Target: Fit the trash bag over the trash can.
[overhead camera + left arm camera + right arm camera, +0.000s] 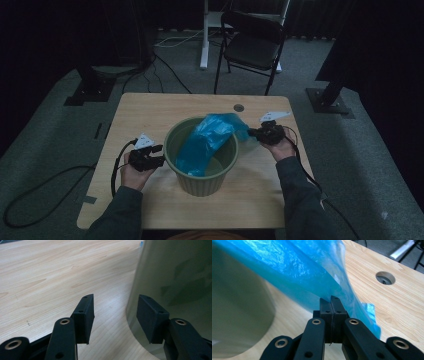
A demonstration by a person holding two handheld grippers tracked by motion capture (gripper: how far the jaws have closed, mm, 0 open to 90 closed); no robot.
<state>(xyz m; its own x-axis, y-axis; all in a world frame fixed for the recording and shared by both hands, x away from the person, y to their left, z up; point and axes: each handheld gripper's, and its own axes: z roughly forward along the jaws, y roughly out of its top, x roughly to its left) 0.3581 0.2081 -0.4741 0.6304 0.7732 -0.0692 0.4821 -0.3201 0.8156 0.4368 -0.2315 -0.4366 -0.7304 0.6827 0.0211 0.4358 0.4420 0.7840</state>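
Black jaws of the right gripper pinch the blue plastic bag, which drapes from the green bin at the table's middle. Beside the bin's wall, the left gripper is spread, empty. No writing is readable.

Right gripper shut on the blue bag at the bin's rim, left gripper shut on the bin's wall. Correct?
Not quite. The left gripper is open: in the left gripper view its jaws stand apart beside the green bin, pressing on nothing. The rest holds: the right gripper is shut on the blue bag near the bin's rim.
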